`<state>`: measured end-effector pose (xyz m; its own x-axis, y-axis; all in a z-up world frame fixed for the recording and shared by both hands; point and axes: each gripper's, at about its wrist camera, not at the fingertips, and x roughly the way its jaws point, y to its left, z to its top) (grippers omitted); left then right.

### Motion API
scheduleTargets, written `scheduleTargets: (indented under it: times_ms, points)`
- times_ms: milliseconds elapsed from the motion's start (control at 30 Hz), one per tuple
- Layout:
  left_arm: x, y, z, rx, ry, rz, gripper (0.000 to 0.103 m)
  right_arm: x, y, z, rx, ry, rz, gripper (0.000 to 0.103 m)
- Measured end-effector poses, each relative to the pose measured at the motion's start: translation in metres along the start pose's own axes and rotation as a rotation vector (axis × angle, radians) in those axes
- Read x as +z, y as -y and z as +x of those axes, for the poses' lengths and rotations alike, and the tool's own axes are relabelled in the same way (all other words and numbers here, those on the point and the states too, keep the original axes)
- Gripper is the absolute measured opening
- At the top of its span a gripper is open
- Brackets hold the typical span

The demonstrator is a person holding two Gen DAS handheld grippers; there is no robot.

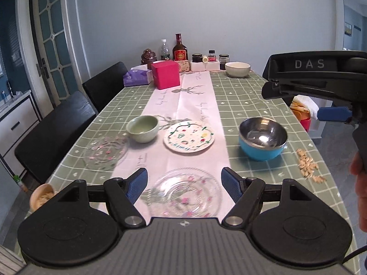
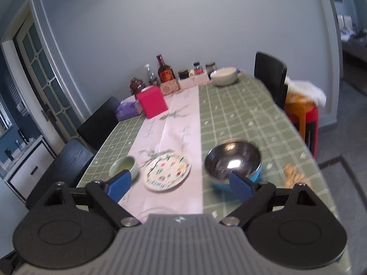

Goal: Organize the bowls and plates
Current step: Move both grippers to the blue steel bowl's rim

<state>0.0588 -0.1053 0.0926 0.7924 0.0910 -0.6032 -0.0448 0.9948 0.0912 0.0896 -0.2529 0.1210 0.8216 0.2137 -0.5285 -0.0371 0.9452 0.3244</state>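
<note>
Two grippers hang above the near end of the tabletop (image 1: 252, 100), both spread wide with nothing between the pads. The left gripper (image 1: 184, 184) frames a clear glass plate (image 1: 183, 194) with pink flecks that lies just below and ahead of it on the pale runner; the pads stand either side of it in the picture but do not press on it. The right gripper (image 2: 181, 183) hovers a little nearer the metal bowl (image 2: 232, 160), whose blue outer shell sits on the green check cloth; one blue pad overlaps the bowl's near rim in the view, yet whether it touches cannot be told.

Further out, nothing appears gathered yet. A second glass plate (image 1: 104, 153) lies to the left, near a small green bowl (image 1: 142, 128). A painted white plate (image 1: 189, 138) sits on the runner between the green bowl and the metal bowl, apart from both. A large cream bowl (image 1: 237, 69) stands well away at the far end, beside the jars and bottles.

Judging by this spread, the sorting is at or near its start: no plate rests on another, no bowl is nested. What remains seems to be stacking the three plates and grouping the three bowls. Loose shells (image 1: 308, 167) near the right edge are not part of the job.
</note>
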Motion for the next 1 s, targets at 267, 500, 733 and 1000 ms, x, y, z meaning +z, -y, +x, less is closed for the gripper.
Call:
scheduleTargets:
  times_ms: [267,500,733,1000]
  points:
    - [0.043,0.044,0.056,-0.013,-0.043,0.014,0.086,0.021,0.079,0.072,-0.050,-0.058,0.135,0.092]
    - [0.061,0.084,0.130,-0.072,-0.112,0.160,0.087,0.009,0.130,0.131,-0.162,-0.174,0.213,0.090]
    - [0.058,0.095,0.212,-0.113,-0.249,0.063,0.086,0.014,0.129,0.171,-0.215,-0.210,0.039,0.090]
    - [0.050,0.117,0.240,-0.132,-0.317,0.131,0.086,0.012,0.140,0.201,-0.127,-0.292,0.033,0.087]
